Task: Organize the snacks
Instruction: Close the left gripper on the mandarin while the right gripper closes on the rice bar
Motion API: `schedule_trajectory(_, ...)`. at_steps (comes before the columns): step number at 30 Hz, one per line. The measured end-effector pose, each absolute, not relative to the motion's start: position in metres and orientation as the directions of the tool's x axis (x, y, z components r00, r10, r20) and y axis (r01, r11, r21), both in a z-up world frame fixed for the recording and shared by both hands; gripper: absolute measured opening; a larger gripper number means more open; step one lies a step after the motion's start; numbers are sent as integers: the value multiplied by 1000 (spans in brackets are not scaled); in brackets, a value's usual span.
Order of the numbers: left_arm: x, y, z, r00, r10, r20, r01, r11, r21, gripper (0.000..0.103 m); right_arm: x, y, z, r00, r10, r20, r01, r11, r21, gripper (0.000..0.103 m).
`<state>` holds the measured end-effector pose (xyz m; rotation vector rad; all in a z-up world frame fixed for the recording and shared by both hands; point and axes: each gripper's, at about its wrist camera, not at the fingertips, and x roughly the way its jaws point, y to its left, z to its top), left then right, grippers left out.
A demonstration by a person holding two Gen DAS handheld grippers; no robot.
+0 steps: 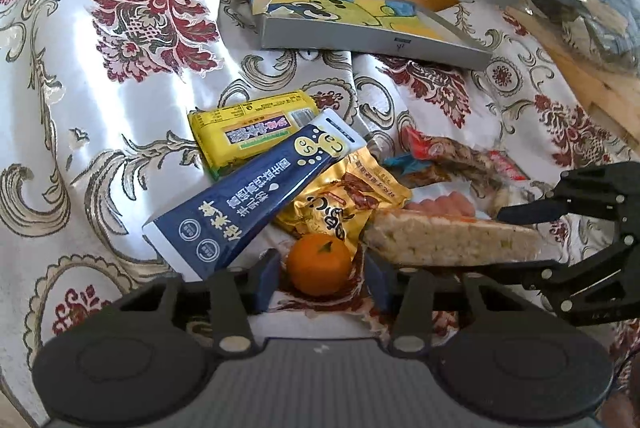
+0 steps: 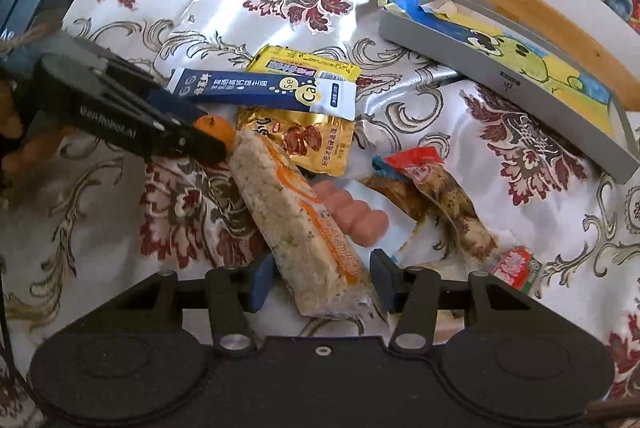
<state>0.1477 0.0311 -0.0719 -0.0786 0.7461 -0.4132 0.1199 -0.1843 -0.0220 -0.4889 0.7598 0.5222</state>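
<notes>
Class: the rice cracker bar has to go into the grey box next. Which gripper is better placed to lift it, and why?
Right. The right gripper has its open jaws either side of the rice cracker bar; the left gripper brackets the tangerine instead.

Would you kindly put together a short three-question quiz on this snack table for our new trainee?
1. True or false: the mandarin sits between the fingers of the left tool.
2. Which snack lies between the fingers of the right tool? A) rice bar B) navy sachet C) sausages
3. Fill in: the cartoon packet lies in a ___ tray.

Key: 1 true; 2 A; 3 grey.
</notes>
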Motion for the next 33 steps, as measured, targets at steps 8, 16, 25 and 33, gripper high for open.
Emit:
schedule_trajectory(8, 145, 29, -73, 663, -382, -644, 337, 920, -199, 39, 118, -169, -28, 659, 256, -707, -631, 700, -334, 60)
schedule_trajectory(16, 141, 24, -71, 653, -400, -643, 358, 911, -203, 38, 109, -156, -36, 693, 253, -676, -648, 630, -428, 44)
schedule_trajectory(25, 133, 15, -65, 656, -406, -636, 372, 908, -195, 37, 80, -140, -43, 774, 259, -578, -624, 467, -626, 32)
schedule_trajectory(33, 128, 13, -59, 671, -411, -617, 371, 907, -200, 37, 73, -138, -39, 801, 283, -528, -598, 421, -682, 30)
